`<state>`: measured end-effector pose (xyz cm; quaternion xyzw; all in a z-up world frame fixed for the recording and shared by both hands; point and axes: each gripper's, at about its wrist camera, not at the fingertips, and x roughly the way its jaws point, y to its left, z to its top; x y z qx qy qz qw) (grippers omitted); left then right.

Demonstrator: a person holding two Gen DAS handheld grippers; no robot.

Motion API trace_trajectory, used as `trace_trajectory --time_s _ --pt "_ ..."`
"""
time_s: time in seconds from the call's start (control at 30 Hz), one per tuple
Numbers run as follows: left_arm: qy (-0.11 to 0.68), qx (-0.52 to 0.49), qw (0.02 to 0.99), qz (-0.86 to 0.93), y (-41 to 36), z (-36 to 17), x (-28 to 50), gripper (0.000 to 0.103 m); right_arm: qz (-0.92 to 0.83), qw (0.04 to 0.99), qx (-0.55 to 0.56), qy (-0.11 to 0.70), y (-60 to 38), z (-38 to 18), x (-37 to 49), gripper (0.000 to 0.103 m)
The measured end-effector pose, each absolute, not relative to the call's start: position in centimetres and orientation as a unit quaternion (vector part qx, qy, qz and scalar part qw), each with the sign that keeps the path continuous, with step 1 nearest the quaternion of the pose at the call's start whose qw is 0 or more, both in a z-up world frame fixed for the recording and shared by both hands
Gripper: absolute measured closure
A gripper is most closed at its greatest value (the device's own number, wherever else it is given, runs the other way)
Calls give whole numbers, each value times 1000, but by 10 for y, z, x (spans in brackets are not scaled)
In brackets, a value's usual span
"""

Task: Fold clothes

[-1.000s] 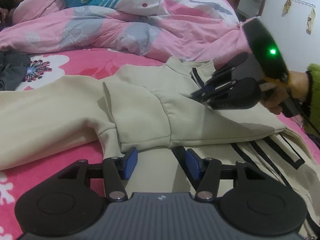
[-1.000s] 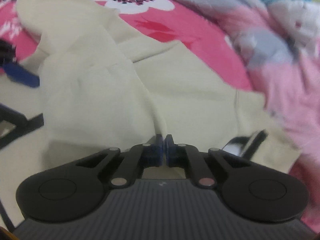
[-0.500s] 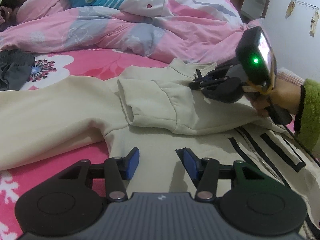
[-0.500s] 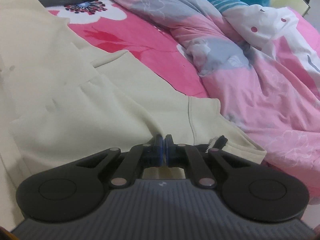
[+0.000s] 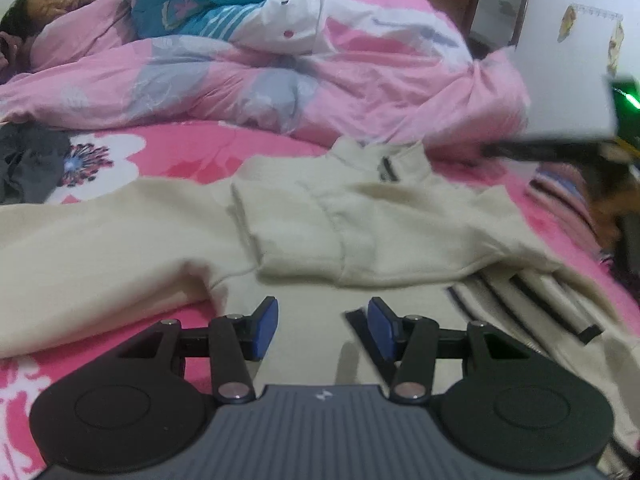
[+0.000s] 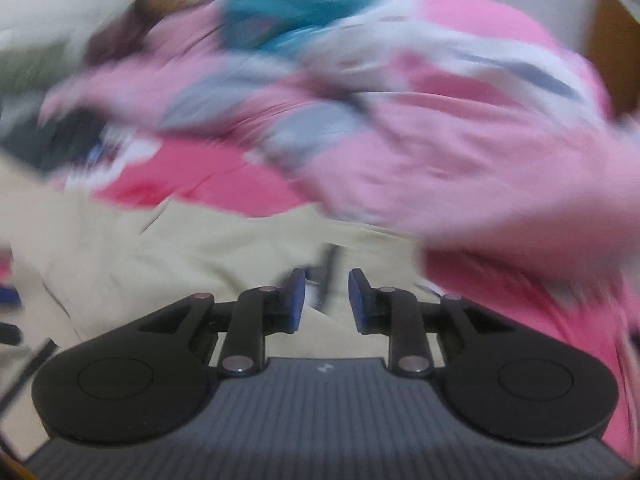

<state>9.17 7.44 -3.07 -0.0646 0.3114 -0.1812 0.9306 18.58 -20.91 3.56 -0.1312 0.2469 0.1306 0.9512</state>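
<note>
Soft, even indoor light, moderately bright, with faint shadows under the left tool (image 5: 322,322) on the cream jacket (image 5: 320,220). The left view is mildly soft, smeared at its right edge. The right view is heavily motion-blurred; only the right tool (image 6: 326,300) stays sharp. Fisheye curvature bends both views' edges.

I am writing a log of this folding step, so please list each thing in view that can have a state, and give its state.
Cream zip-up jacket: lying flat on the bed, one sleeve folded across the body, other sleeve stretched out, zipper open at the collar.
Left gripper: open, holding nothing, over the jacket's lower part.
Right gripper: open, holding nothing, near the jacket collar; view blurred.
Pink patterned quilt: rumpled, heaped beyond the jacket.
Dark grey garment: crumpled, unfolded.
</note>
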Motion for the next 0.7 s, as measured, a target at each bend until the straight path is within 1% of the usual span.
trace_trajectory --time_s 0.1,0.2,0.37,0.47,0.53,0.57,0.63,0.67,0.7 --pt "319 -70 923 -203 62 -19 99 52 84 960 -78 255 -272 47 155 79" --pt "329 -55 917 -216 41 -12 116 52 67 955 -80 278 -301 41 140 79" --pt "348 -49 910 -220 22 -21 157 52 89 945 -94 301 -299 24 145 79" --pt "364 -53 904 -216 24 -36 165 52 85 940 -104 314 -296 11 162 77" --pt "358 -52 906 -221 28 -42 164 52 80 936 -130 318 -293 6 177 76" --pt "356 -50 906 -223 29 -42 163 52 83 930 -162 321 -289 3 189 73" --pt "352 -45 907 -228 30 -42 162 52 114 913 -221 324 -278 0 209 57" --pt "350 -41 907 -230 30 -42 161 52 137 900 -253 327 -271 -1 221 45" --pt "348 -38 908 -231 30 -43 160 52 160 886 -284 329 -264 -3 233 45"
